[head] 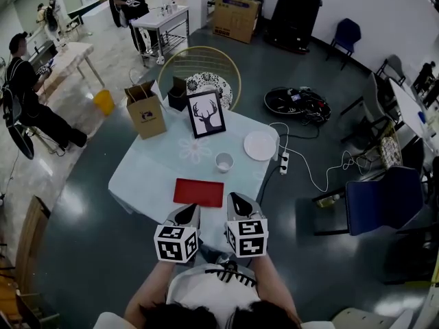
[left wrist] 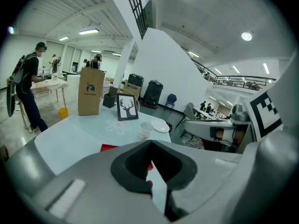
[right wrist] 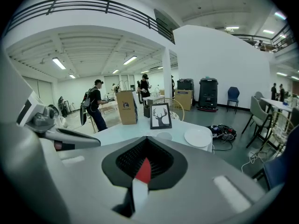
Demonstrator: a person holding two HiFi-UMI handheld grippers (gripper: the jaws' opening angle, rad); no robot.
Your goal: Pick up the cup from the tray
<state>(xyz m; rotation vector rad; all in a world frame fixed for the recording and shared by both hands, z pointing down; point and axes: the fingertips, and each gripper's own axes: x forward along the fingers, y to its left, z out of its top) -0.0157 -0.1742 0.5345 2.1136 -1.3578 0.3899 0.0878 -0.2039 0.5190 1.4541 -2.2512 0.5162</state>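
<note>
A white cup (head: 223,162) stands on the pale table (head: 147,170), just beyond the far right corner of a flat red tray (head: 198,192); nothing lies on the tray. The left gripper (head: 186,214) and right gripper (head: 236,201) hover side by side at the table's near edge, just short of the tray, both shut and empty. In the left gripper view the cup (left wrist: 145,130) sits ahead and the tray (left wrist: 108,147) is partly hidden by the jaws. The right gripper view shows the cup (right wrist: 164,136) just over the jaws.
On the table stand a white plate (head: 260,145) right of the cup, a framed deer picture (head: 206,114) and a brown paper bag (head: 146,111) at the back. A blue chair (head: 383,199) and cables (head: 322,177) are on the floor to the right. People stand far left.
</note>
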